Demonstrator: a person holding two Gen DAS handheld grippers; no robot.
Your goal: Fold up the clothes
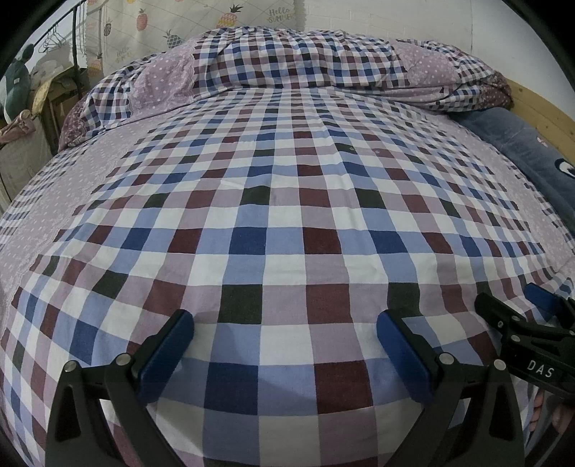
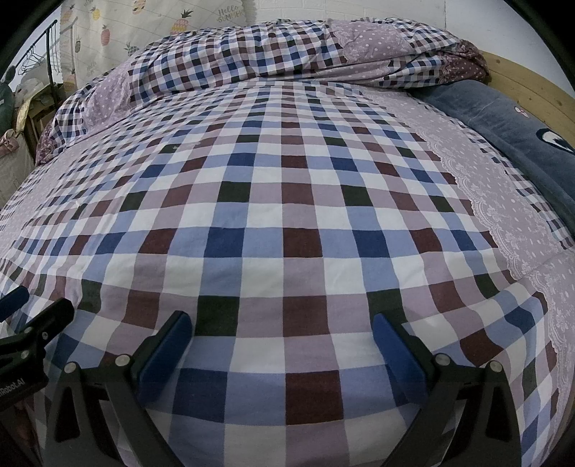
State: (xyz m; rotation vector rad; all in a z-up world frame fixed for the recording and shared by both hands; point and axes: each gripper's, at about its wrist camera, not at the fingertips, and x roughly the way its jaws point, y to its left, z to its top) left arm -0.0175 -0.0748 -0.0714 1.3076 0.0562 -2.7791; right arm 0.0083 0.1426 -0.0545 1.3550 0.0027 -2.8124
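I can find no garment to fold in either wrist view. What lies ahead of me is a bed covered by a checked sheet (image 1: pixel 287 201) in white, blue, maroon and lilac, pulled fairly flat with only faint creases. If clothes are to be folded here, they are out of sight, so I judge the task not yet begun: nothing is laid out, nothing is grasped, no fold is made.

My left hand-held gripper (image 1: pixel 285 325) hangs just over the near edge of the bed, its blue pads spread wide with only checked cloth showing between them. My right hand-held gripper (image 2: pixel 282 327) sits the same way, wide apart and empty. They are close beside each other; each shows at the edge of the other's view.

At the far end a rolled quilt (image 1: pixel 305 61) in the same check with lilac dotted panels lies across the bed. Along the right side a dark blue blanket (image 1: pixel 521 143) rests against a wooden bed frame (image 1: pixel 546 107). Behind the quilt hangs a pineapple-print curtain (image 1: pixel 187 25), and far left there is a metal rack (image 1: pixel 75 46) with hangers and some piled items I cannot make out.

All of the work is left: a garment must first be fetched and spread on the sheet.
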